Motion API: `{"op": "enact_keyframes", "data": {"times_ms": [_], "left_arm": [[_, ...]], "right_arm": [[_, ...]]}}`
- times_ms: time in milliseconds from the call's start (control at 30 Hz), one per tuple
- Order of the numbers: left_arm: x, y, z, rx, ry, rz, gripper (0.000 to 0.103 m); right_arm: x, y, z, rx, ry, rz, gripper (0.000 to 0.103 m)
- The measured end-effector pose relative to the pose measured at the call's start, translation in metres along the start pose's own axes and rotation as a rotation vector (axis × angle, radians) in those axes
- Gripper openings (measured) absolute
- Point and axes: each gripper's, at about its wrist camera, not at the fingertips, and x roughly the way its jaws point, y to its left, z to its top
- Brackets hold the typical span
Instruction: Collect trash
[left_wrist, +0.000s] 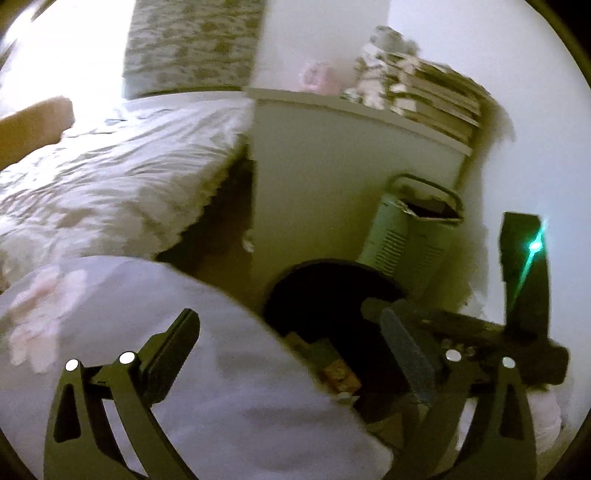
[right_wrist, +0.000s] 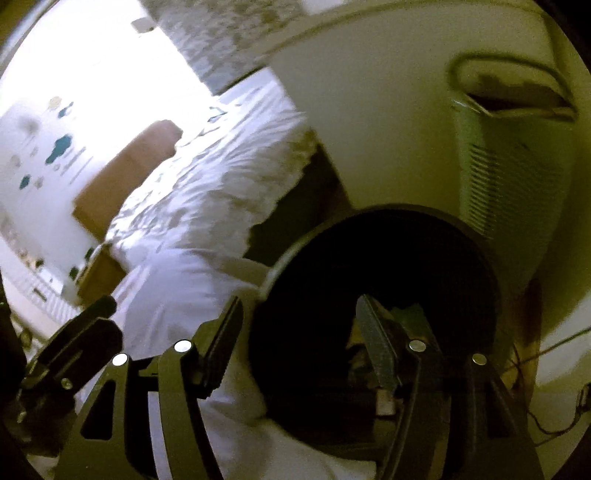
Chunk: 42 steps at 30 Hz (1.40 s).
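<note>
A round black trash bin (left_wrist: 325, 291) stands on the floor beside the bed, and also fills the lower middle of the right wrist view (right_wrist: 369, 258). Some brownish scraps (left_wrist: 338, 376) lie inside it. My left gripper (left_wrist: 291, 332) is open and empty above the bin's near rim and a white pillow (left_wrist: 184, 350). My right gripper (right_wrist: 299, 317) is open and empty, just over the bin's mouth. The right gripper's body shows in the left wrist view (left_wrist: 480, 332), with a green light on it.
A bed with white bedding (left_wrist: 110, 177) lies to the left. A white cabinet (left_wrist: 332, 166) with stacked books (left_wrist: 432, 96) stands behind the bin. A white air purifier (left_wrist: 410, 236) stands right of the bin, near the wall. Cables (right_wrist: 546, 369) lie at the right.
</note>
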Motion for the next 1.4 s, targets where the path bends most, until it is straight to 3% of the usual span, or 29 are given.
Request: {"op": "enact_keyframes", "data": {"times_ms": [300, 667, 1000, 1400], "left_arm": [[-0.070, 0.088, -0.020, -0.170, -0.092, 0.233, 0.098], [-0.143, 0.148, -0.060, -0.246, -0.197, 0.500, 0.098], [-0.163, 0.174, -0.090, -0.323, -0.204, 0.556, 0.098], [-0.166, 0.179, -0.108, -0.346, -0.194, 0.579, 0.098]], "right_arm": [[0.006, 0.107, -0.011, -0.161, -0.011, 0.107, 0.076], [0.009, 0.209, -0.057, -0.322, -0.065, 0.172, 0.088], [0.014, 0.237, -0.097, -0.390, -0.147, 0.141, 0.094], [0.001, 0.242, -0.115, -0.473, -0.302, 0.095, 0.098]]}}
